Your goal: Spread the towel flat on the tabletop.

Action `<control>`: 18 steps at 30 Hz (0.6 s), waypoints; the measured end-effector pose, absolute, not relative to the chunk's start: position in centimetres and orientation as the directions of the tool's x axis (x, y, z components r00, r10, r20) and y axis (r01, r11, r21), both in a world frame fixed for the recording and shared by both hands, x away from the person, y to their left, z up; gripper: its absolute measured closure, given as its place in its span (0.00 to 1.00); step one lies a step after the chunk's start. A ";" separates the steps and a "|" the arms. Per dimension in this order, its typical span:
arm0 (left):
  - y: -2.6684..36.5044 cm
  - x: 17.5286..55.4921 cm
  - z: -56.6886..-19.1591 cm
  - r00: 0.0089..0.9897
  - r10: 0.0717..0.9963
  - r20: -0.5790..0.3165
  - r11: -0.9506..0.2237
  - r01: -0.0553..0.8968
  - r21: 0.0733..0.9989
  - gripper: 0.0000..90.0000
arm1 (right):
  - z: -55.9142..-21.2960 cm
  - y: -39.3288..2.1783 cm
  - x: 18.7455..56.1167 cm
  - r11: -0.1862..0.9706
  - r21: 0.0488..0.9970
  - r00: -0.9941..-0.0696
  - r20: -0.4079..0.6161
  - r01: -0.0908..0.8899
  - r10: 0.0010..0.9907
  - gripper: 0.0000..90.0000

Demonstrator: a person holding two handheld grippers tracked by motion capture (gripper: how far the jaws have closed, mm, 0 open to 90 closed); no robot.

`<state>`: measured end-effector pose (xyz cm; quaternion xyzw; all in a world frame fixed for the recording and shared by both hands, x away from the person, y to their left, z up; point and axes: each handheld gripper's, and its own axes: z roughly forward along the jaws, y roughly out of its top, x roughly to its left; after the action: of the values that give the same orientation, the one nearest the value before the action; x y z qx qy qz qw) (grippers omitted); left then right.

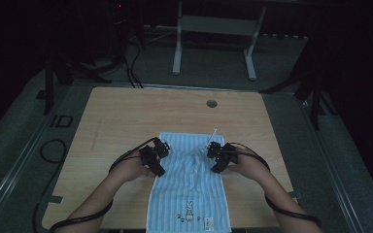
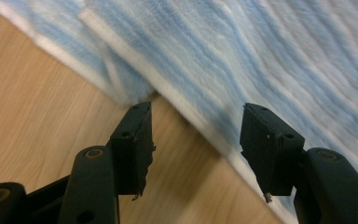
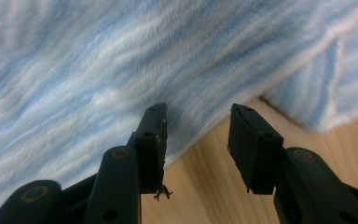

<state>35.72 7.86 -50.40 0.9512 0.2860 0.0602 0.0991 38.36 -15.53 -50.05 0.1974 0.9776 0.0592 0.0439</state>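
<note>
I see a blue-and-white striped towel (image 1: 189,187) lying along the near middle of the wooden table (image 1: 121,116), its near end with a small rabbit print (image 1: 189,212) at the table's near edge and its far part folded over. My left gripper (image 1: 161,154) sits at the towel's left edge, my right gripper (image 1: 212,156) at its right edge. In the left gripper view the jaws stand apart over the white hem (image 2: 191,109), pinching nothing. In the right gripper view the jaws also stand apart astride the towel's edge (image 3: 223,116), pads clear of the cloth.
</note>
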 end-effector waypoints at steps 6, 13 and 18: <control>6.7 36.4 -51.9 0.836 0.546 0.047 -0.825 0.528 0.202 0.55 | -51.6 -14.8 38.7 0.923 0.070 -0.924 -0.027 0.378 0.380 0.74; 7.0 36.0 -50.9 0.833 0.549 0.069 -0.810 0.510 0.289 0.95 | -50.7 -15.1 38.0 0.929 0.074 -0.931 -0.033 0.361 0.364 0.94; 8.5 35.1 -48.0 0.802 0.587 0.108 -0.776 0.520 0.357 0.95 | -48.1 -16.8 37.8 0.911 0.132 -0.913 -0.071 0.390 0.401 0.94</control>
<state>35.07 8.50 -47.98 0.9363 0.2956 0.1072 0.1566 37.83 -16.84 -48.07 0.2025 0.9764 0.0576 0.0483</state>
